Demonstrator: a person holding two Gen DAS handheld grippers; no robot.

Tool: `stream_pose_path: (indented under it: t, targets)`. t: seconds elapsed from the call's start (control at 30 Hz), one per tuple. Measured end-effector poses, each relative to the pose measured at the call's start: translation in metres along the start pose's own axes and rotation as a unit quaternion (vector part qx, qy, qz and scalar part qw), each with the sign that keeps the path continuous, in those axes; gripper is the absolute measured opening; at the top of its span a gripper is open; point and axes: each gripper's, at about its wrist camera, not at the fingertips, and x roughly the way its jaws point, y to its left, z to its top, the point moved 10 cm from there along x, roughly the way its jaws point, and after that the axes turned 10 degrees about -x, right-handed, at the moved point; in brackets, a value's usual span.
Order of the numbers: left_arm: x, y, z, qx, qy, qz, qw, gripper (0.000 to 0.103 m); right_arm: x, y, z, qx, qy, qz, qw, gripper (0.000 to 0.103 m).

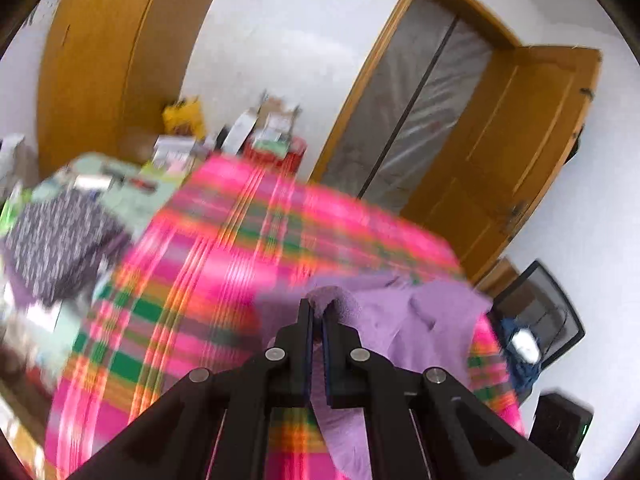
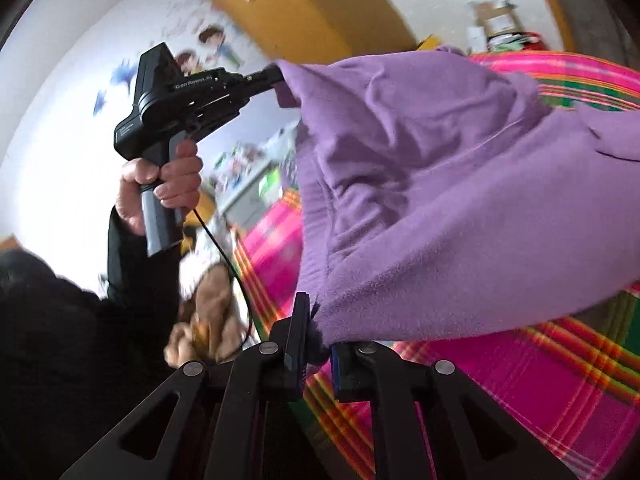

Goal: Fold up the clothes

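Observation:
A lilac fleece garment (image 2: 440, 200) hangs lifted above a bed with a pink, green and orange plaid cover (image 2: 520, 380). My right gripper (image 2: 318, 332) is shut on its lower near edge. At the upper left of the right wrist view, a hand (image 2: 172, 184) holds my left gripper (image 2: 274, 74), whose tips are buried in the garment's top corner. In the left wrist view the left gripper (image 1: 318, 314) is shut on a fold of the same lilac garment (image 1: 420, 320). The rest drapes to the right over the plaid cover (image 1: 220, 260).
A dark speckled pile of clothes (image 1: 60, 240) lies at the bed's left. Boxes and clutter (image 1: 272, 128) stand beyond the far edge. A wooden door (image 1: 500, 152) is open at the right, with a black chair (image 1: 540, 320) below it. A brown plush heap (image 2: 212, 320) lies on the floor.

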Motion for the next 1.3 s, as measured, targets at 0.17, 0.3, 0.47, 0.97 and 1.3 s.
stream_pose_path:
  t: [0.17,0.3,0.47,0.97,1.3]
  targets:
    - [0.023,0.038,-0.059,-0.029,0.072,0.029,0.9966,0.004,0.006,-0.031,-0.020,0.019,0.055,-0.044,0.997,0.025]
    - [0.029,0.051,-0.078,-0.034,0.095,0.026,0.9946,0.004,-0.013,-0.040,-0.017,-0.005,0.061,-0.084,0.995,0.037]
    - [0.039,0.046,-0.095,-0.028,0.117,0.009,0.9926,0.004,-0.040,-0.079,0.024,-0.003,0.008,-0.170,0.985,0.040]
    - [0.043,0.038,-0.103,0.020,0.115,0.009,0.9931,0.004,0.070,-0.146,0.156,-0.126,0.084,-0.224,0.963,0.055]
    - [0.054,0.040,-0.098,0.077,0.090,0.063,0.9909,0.005,0.123,-0.148,0.152,-0.184,0.176,-0.208,0.944,0.055]
